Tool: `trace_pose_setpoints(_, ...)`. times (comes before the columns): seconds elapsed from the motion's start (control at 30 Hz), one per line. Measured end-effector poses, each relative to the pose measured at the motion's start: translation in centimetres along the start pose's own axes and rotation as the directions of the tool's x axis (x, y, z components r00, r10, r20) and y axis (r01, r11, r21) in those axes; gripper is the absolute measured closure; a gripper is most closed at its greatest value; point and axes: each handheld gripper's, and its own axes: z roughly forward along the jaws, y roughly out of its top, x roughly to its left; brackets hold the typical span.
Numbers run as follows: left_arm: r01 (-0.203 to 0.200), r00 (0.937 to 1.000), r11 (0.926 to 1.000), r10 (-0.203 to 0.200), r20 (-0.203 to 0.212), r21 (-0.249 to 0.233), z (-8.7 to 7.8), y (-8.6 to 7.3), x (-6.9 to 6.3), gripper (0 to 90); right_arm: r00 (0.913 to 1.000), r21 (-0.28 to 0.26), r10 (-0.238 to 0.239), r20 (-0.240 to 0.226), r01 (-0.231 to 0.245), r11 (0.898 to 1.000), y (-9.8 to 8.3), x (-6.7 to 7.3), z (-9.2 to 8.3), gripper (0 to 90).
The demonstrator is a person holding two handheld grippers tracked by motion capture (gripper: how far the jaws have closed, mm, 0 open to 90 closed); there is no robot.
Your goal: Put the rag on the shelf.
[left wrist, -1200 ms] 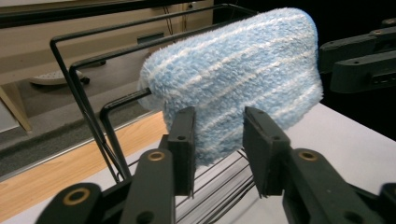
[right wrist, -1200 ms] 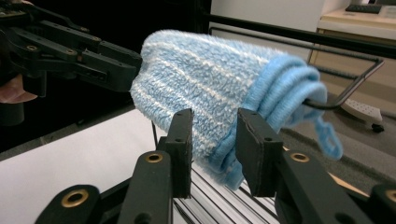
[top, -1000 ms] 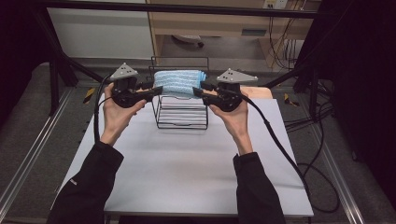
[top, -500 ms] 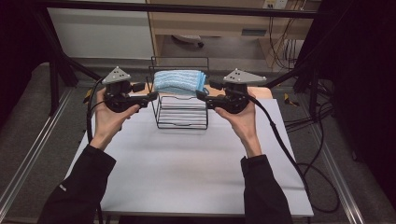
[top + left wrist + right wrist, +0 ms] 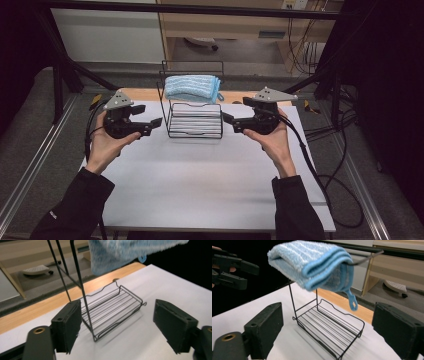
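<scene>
A folded light-blue towel lies on the top rail of a black wire rack at the back of the white table. My left gripper is left of the rack and apart from it. Its jaws have just been opening, with nothing between them. My right gripper is to the rack's right, its jaws also just opened and empty. The left gripper view has its open jaws framing the rack's lower shelf, with the towel above. In the right gripper view the towel hangs over the shelf.
A wooden strip runs along the table's far edge. Cables trail off the table's right side. Metal frame rails run along both sides. The left gripper is at the right gripper view's top left.
Both grippers have drawn away from the towel's ends, the left one leftward and the right one rightward, and their jaws have opened. The towel stays on the rack.
</scene>
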Motion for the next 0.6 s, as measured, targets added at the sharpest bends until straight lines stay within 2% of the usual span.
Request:
trace_pose_setpoints(0.17,0.009,0.9999,0.9997,-0.009,-0.005,0.020,-0.2,-1.8,0.0,16.3,0.9999,0.021,0.013,0.004,-0.013,1.000,-1.5,-0.3,-0.9,5.9)
trace_pose_setpoints(0.3,0.034,0.9994,0.9992,-0.034,0.006,0.021,-0.3,-3.5,-0.1,12.7,0.9996,0.043,0.024,0.013,-0.025,0.999,-3.0,-0.5,-1.5,4.3)
trace_pose_setpoints(0.6,0.062,0.9978,0.9974,-0.063,0.018,0.036,-0.2,-7.5,-0.3,11.3,0.9981,0.091,0.060,0.015,-0.062,0.994,-6.7,-1.2,-2.7,0.8)
